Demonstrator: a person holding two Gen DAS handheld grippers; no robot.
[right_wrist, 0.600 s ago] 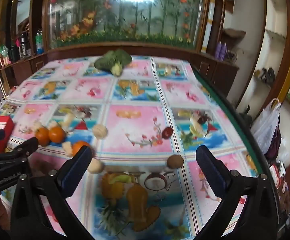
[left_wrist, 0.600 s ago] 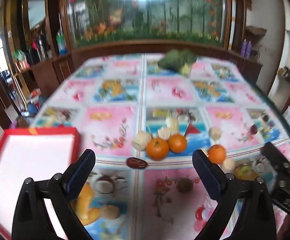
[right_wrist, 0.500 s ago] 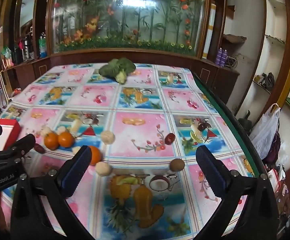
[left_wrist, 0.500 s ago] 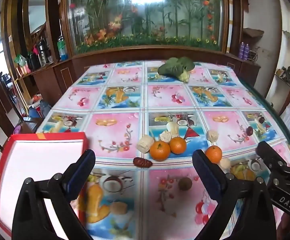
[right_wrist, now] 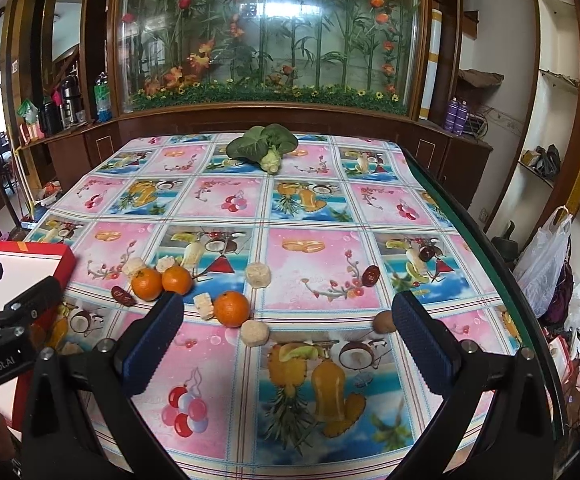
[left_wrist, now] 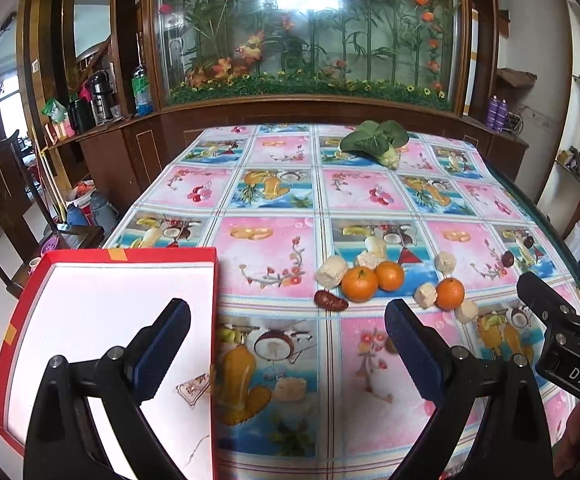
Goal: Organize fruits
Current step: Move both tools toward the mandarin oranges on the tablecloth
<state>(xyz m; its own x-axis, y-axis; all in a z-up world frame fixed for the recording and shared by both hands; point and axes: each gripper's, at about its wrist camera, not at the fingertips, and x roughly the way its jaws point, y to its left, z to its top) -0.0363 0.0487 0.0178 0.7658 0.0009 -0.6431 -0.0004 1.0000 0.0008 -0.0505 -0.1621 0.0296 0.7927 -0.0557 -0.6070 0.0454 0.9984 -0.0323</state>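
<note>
1. Table (right_wrist: 442, 184): covered by a cloth printed with fruit panels. Its green-edged right rim runs from 1 o'clock down to 4 o'clock in the right wrist view. The near half of the cloth lies open.
2. Red box (left_wrist: 129, 256): white inside, at 8 o'clock in the left wrist view, sitting on the table's left near corner. Its floor is bare except for a small wrapper scrap.
3. Left gripper (left_wrist: 285, 340): fingers spread wide, nothing between them. One pad hangs over the box, the other over the cloth. Its body reads "GenRobot.AI" in the right wrist view.
4. Right gripper (right_wrist: 285, 328): fingers spread wide, gripping nothing. Its body reads "DAS" in the left wrist view.
5. Leafy vegetable (right_wrist: 263, 146): at 12 o'clock, near the far edge, well apart from the fruit.
6. Oranges: two touching (right_wrist: 146, 283), (right_wrist: 176, 279) at 9 o'clock; a third (right_wrist: 231, 308) near centre.
7. Pale chunks: one (right_wrist: 253, 333) touches the third orange, another (right_wrist: 258, 274) lies apart.
8. Dates: one (right_wrist: 123, 295) beside the pair, one (right_wrist: 370, 275) at 3 o'clock.
9. Brown round fruit (right_wrist: 384, 321): just beside the right pad.
</note>
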